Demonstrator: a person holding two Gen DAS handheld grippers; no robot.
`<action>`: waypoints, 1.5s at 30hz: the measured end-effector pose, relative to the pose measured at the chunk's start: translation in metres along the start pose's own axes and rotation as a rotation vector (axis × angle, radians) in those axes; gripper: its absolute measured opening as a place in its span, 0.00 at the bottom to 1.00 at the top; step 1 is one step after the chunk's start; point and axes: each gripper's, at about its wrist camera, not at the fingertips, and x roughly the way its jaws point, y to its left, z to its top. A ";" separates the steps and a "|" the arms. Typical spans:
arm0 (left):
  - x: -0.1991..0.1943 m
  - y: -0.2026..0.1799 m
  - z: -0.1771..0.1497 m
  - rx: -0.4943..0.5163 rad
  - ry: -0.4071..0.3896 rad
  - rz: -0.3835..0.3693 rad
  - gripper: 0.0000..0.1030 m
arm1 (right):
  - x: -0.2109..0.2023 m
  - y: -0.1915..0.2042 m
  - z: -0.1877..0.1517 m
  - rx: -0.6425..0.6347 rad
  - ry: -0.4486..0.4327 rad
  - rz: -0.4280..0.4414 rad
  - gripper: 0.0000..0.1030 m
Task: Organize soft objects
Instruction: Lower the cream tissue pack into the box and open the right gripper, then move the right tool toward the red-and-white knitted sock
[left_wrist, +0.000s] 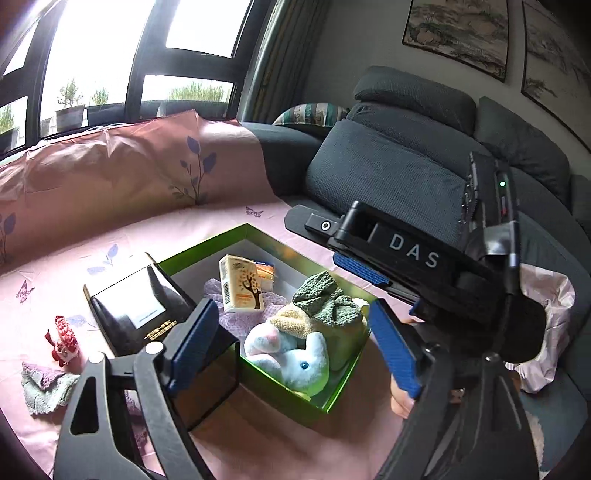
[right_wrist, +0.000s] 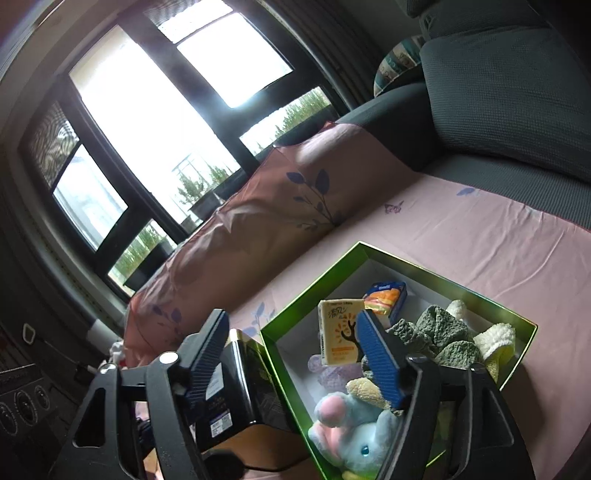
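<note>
A green box (left_wrist: 203, 245) (right_wrist: 310, 286) lies open on the pink sheet. It holds a blue-and-pink plush toy (left_wrist: 295, 362) (right_wrist: 354, 435), a green knit cloth (left_wrist: 325, 299) (right_wrist: 439, 336), a cream towel (left_wrist: 291, 325) (right_wrist: 495, 339), a purple cloth (left_wrist: 240, 317) and an upright cream tissue pack (left_wrist: 240, 284) (right_wrist: 338, 332). A small blue-and-orange pack (right_wrist: 386, 297) stands behind it. My left gripper (left_wrist: 291, 302) hangs open over the box's near side, nothing between its pads. My right gripper (right_wrist: 291, 314) is open too, above the box's left wall; its black body (left_wrist: 413, 251) shows from the right.
A black box (left_wrist: 136, 306) (right_wrist: 236, 387) leans against the green box's left side. A small red toy (left_wrist: 62, 339) and a grey-purple cloth (left_wrist: 44, 387) lie on the sheet at the left. Dark sofa cushions (left_wrist: 388, 173) stand behind, a pink bag (left_wrist: 550, 332) at right.
</note>
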 end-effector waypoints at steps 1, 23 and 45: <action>-0.013 0.002 -0.002 -0.002 -0.016 -0.006 0.83 | -0.003 0.005 0.000 -0.017 -0.004 0.005 0.82; -0.194 0.159 -0.131 -0.565 -0.097 0.520 0.91 | 0.014 0.176 -0.100 -0.464 0.227 0.137 0.95; -0.225 0.203 -0.164 -0.692 -0.020 0.607 0.90 | 0.284 0.226 -0.189 -0.782 0.649 -0.363 0.68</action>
